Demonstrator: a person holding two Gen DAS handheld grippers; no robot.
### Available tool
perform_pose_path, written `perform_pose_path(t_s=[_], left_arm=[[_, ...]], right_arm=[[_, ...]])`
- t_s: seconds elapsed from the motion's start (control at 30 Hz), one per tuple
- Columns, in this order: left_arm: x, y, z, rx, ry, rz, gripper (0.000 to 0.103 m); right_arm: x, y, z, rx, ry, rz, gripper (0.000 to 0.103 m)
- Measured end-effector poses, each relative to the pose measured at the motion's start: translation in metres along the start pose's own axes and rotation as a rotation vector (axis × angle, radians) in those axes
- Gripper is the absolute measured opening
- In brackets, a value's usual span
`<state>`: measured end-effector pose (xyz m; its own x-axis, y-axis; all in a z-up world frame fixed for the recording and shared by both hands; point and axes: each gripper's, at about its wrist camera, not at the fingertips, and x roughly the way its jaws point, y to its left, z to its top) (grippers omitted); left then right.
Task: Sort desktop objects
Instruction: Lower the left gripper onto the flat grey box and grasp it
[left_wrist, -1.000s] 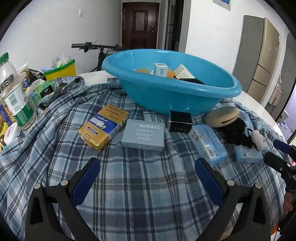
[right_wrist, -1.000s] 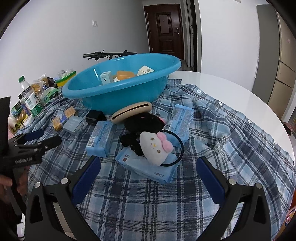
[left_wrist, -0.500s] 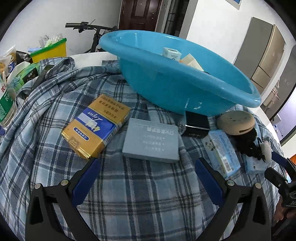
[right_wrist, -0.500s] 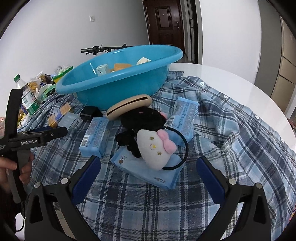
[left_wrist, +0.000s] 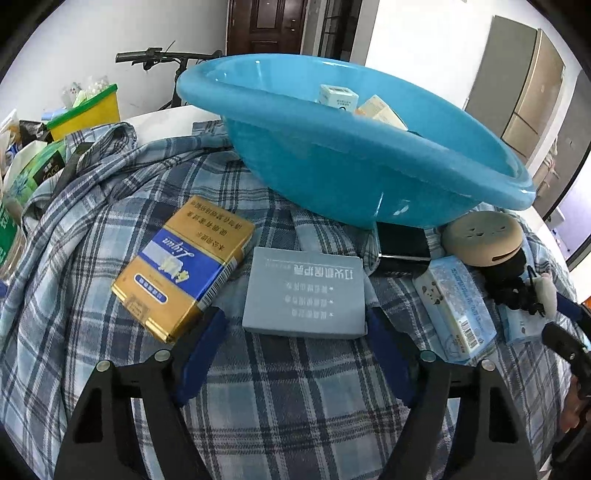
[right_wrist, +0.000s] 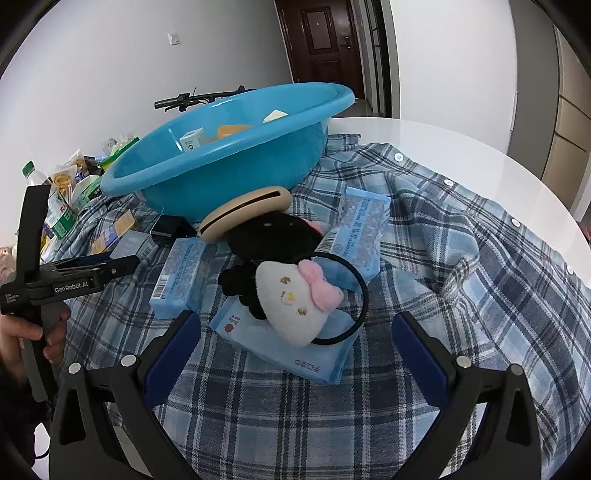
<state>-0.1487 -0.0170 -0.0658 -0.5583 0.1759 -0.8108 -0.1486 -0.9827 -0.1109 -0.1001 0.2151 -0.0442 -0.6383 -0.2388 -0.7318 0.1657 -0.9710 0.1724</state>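
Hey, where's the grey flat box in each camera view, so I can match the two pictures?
Left wrist: grey box lies centre frame, just ahead of the open left gripper.
Right wrist: only a sliver shows at left, beyond the left gripper's finger.
Shared landmark: the blue basin.

Far off, past my claw, I see a dark brown door (left_wrist: 266, 26) in the white wall, and a bicycle handlebar (left_wrist: 162, 57) pokes out in front of it to the left. A tall grey-and-beige cabinet (left_wrist: 524, 85) stands far right. Under everything lies a blue plaid shirt (right_wrist: 461, 258), spread across a round white table (right_wrist: 480, 147), its white buttons showing on the right.
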Motion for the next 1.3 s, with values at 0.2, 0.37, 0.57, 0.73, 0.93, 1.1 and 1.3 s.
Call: perform_pose_path(t_s=[0.2,0.37,0.57,0.73,0.93,1.1,1.3], left_arm=[[0.004,0.000,0.010,0.015,-0.014,-0.015,0.068],[0.003,-0.001,0.012,0.021,-0.017,-0.015,0.067],[-0.022,-0.002,-0.002,0.012,-0.045,0.003,0.066],[-0.037,0.001,-0.020,-0.016,-0.032,0.005,0.066],[-0.045,-0.003,-0.044,-0.031,-0.018,-0.005,0.066],[-0.046,-0.007,-0.050,-0.029,-0.039,0.014,0.071],[-0.035,-0.006,-0.044,-0.024,-0.030,0.021,0.072]], right_arm=[[-0.002,-0.003,0.005,0.002,-0.008,-0.007,0.103],[-0.004,-0.005,0.004,0.014,-0.006,0.000,0.103],[-0.005,-0.004,0.003,0.017,0.003,0.006,0.103],[-0.007,-0.001,0.002,0.001,-0.002,0.013,0.103],[-0.007,0.001,0.000,-0.001,0.003,0.020,0.103],[-0.005,-0.005,0.000,0.022,0.014,0.019,0.103],[-0.007,-0.007,-0.002,0.027,0.007,0.004,0.103]])
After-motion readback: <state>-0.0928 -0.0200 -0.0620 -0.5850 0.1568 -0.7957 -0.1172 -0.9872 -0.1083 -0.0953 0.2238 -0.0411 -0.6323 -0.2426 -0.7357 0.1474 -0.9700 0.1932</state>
